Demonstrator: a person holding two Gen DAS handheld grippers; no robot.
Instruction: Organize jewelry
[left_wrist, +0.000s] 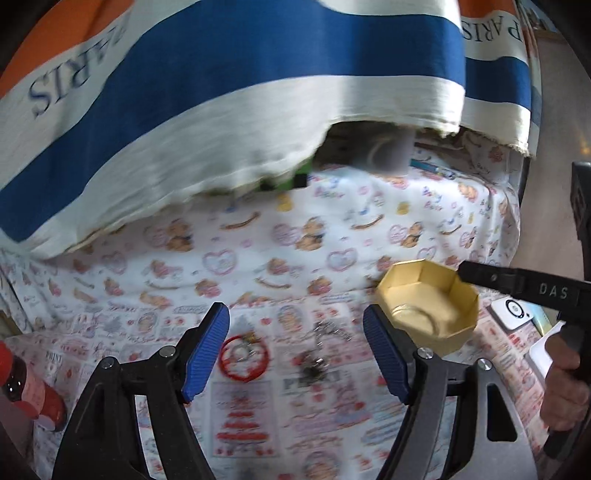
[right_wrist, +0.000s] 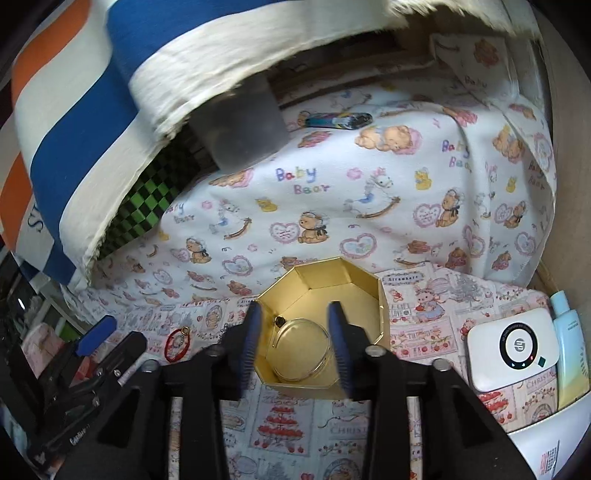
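Left wrist view: left gripper (left_wrist: 295, 354) gapes wide and empty; red bracelet (left_wrist: 243, 359) lies at its ten o'clock, nearest this hand, gold octagonal box (left_wrist: 428, 314) at two o'clock beneath empty, parted right gripper (right_wrist: 293, 341)

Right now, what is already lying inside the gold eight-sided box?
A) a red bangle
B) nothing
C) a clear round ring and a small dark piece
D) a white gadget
C: inside the gold box lie a clear ring and a small dark piece; the red bangle lies on the cloth outside.
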